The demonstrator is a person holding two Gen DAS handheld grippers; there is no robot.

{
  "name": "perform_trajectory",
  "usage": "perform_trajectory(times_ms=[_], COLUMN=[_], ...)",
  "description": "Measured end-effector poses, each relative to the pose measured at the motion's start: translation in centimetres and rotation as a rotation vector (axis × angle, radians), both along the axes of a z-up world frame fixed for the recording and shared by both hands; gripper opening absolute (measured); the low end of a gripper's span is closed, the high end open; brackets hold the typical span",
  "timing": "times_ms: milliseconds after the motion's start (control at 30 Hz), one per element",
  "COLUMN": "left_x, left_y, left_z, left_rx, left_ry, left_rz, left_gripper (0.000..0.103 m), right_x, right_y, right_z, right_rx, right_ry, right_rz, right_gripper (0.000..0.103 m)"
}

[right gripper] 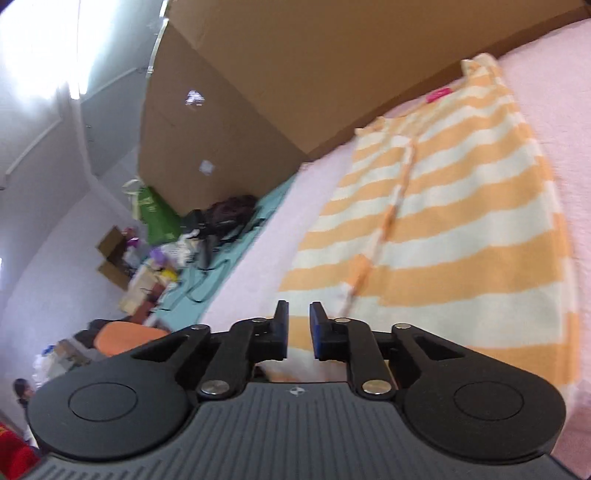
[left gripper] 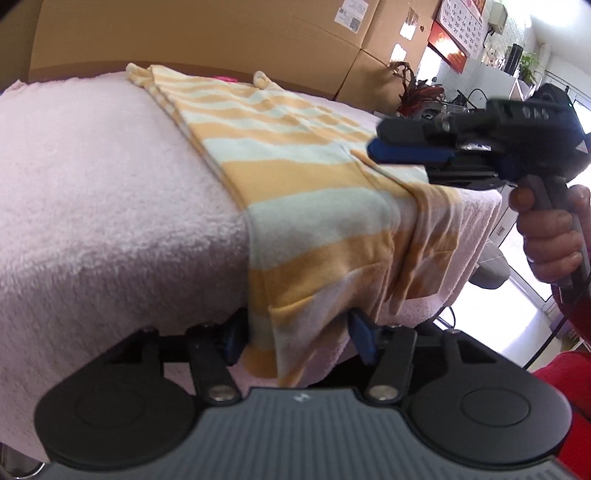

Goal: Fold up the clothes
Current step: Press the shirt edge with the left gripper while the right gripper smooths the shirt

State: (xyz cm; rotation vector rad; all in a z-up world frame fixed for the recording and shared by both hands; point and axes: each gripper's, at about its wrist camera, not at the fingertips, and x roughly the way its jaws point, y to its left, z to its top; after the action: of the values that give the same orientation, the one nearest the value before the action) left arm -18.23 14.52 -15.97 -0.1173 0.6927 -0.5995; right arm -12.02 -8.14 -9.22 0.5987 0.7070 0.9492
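Garment (left gripper: pixel 295 147) spread lengthwise on blanket (left gripper: pixel 103 192), near end draped over front edge. Left gripper (left gripper: pixel 295 341) at that hanging hem, fingers either side. Right gripper (left gripper: pixel 410 147) above garment's right edge. Cardboard boxes (left gripper: pixel 221 33) behind blanket; cluttered table (right gripper: pixel 207 236) beyond on right-wrist view's left.

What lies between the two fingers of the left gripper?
In the left wrist view, the hanging hem of the striped garment lies between the open left gripper's fingers, draped over the pink blanket.

The orange-and-white striped garment (left gripper: pixel 295 192) lies flat, one side folded inward, its end draping over the edge.
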Motion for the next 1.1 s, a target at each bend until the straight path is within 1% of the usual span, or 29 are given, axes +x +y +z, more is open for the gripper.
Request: perform_trajectory(times_ms=[33, 67, 100, 133, 167, 200, 233, 267, 300, 333, 367, 400, 433, 467, 500, 567, 600, 633, 700, 733, 800, 833, 867, 933, 967, 1067, 1100], left_x=[-0.1, -0.1, 0.0, 0.1, 0.3, 0.3, 0.4, 0.3, 0.2, 0.1, 0.1, 0.1, 0.1, 0.0, 0.0, -0.1, -0.1, -0.1, -0.2, -0.1, 0.0, 0.0, 0.1, 0.2, 0.2, 0.2, 0.2], left_y=[-0.2, -0.5, -0.9, -1.1, -1.2, -1.2, -1.3, -1.4, -1.5, -1.4, -1.3, -1.3, -1.3, -1.4, -1.5, -1.6, -1.7, -1.7, -1.8, -1.8, -1.8, -1.8, -1.7, -1.7, -1.8, -2.0, -2.0], left_z=[0.1, 0.2, 0.3, 0.2, 0.1, -0.1, -0.3, -0.4, -0.5, -0.4, -0.4, -0.4, -0.4, -0.4, -0.4, -0.5, -0.5, -0.5, -0.5, -0.6, -0.6, -0.6, -0.6, -0.7, -0.7, -0.5, -0.4], left_rx=[0.004, 0.008, 0.022, 0.025, 0.028, 0.033, 0.038, 0.053, 0.059, 0.056, 0.052, 0.049, 0.053, 0.058, 0.062, 0.071, 0.075, 0.08, 0.088, 0.084, 0.075, 0.073, 0.071, 0.068, 0.069, 0.085, 0.092], left_ry=[-0.012, -0.023, -0.039, -0.036, -0.033, -0.023, -0.014, -0.011, -0.014, -0.015, -0.017, -0.018, -0.019, -0.02, -0.02, -0.022, -0.023, -0.024, -0.025, -0.023, -0.019, -0.019, -0.02, -0.018, -0.017, -0.019, -0.021], left_rz=[-0.011, -0.022, -0.023, -0.026, -0.029, -0.039, -0.05, -0.059, -0.067, -0.071, -0.075, -0.08, -0.083, -0.087, -0.091, -0.099, -0.103, -0.107, -0.114, -0.113, -0.11, -0.111, -0.113, -0.116, -0.117, -0.119, -0.119], left_gripper=[0.082, 0.089, 0.089, 0.087, 0.081, 0.076, 0.065, 0.058, 0.057, 0.056, 0.054, 0.053, 0.048, 0.046, 0.046, 0.042, 0.042, 0.042, 0.043, 0.044, 0.044, 0.044, 0.044, 0.044, 0.044, 0.045, 0.045], right_x=[0.8, 1.7, 2.5, 3.6, 4.5, 5.1, 5.7, 6.2, 6.7, 7.3, 7.9, 8.7, 9.6, 10.6, 11.8, 14.4, 15.6, 16.7, 18.1, 18.5, 19.7, 20.4, 21.6, 24.7, 26.3, 28.7, 28.3], right_y=[0.9, 1.8, 2.6, 3.0, 2.9, 2.4, 2.0, 1.5, 1.1, 1.3, 1.5, 2.4, 3.3, 4.2, 4.1, 4.0, 4.0, 4.3, 5.6, 6.9, 9.1, 10.1, 10.3, 9.9, 9.5, 7.9, 6.8], right_z=[-0.1, -0.1, -0.2, -0.5, -0.7, -0.6, -0.5, -0.2, 0.1, 0.2, 0.3, 0.1, 0.0, 0.0, 0.3, 0.9, 1.2, 1.3, 1.4, 1.3, 0.8, 0.5, 0.1, -0.5, -0.8, -1.5, -1.2], right_rx=[-0.012, -0.024, -0.043, -0.112, -0.142, -0.142, -0.144, -0.153, -0.131, -0.096, -0.064, -0.06, -0.106, -0.149, -0.172, -0.217, -0.233, -0.196, -0.127, -0.114, -0.169, -0.192, -0.18, -0.114, -0.074, 0.01, 0.036], right_ry=[0.02, 0.04, 0.06, 0.078, 0.094, 0.104, 0.114, 0.114, 0.122, 0.136, 0.151, 0.172, 0.182, 0.19, 0.18, 0.158, 0.15, 0.166, 0.189, 0.191, 0.18, 0.176, 0.185, 0.25, 0.286, 0.365, 0.379], right_rz=[-0.015, -0.031, -0.05, -0.1, -0.136, -0.162, -0.187, -0.209, -0.206, -0.162, -0.117, -0.063, -0.062, -0.066, -0.108, -0.19, -0.223, -0.18, -0.067, -0.006, -0.015, -0.022, -0.048, -0.114, -0.148, -0.171, -0.194], right_gripper=[0.024, 0.025, 0.024, 0.001, 0.0, 0.0, 0.0, 0.0, 0.01, 0.016, 0.016, 0.018, 0.018, 0.009, 0.003, 0.005, 0.01, 0.017, 0.018, 0.019, 0.023, 0.008, 0.004, 0.001, 0.002, 0.004, 0.014])
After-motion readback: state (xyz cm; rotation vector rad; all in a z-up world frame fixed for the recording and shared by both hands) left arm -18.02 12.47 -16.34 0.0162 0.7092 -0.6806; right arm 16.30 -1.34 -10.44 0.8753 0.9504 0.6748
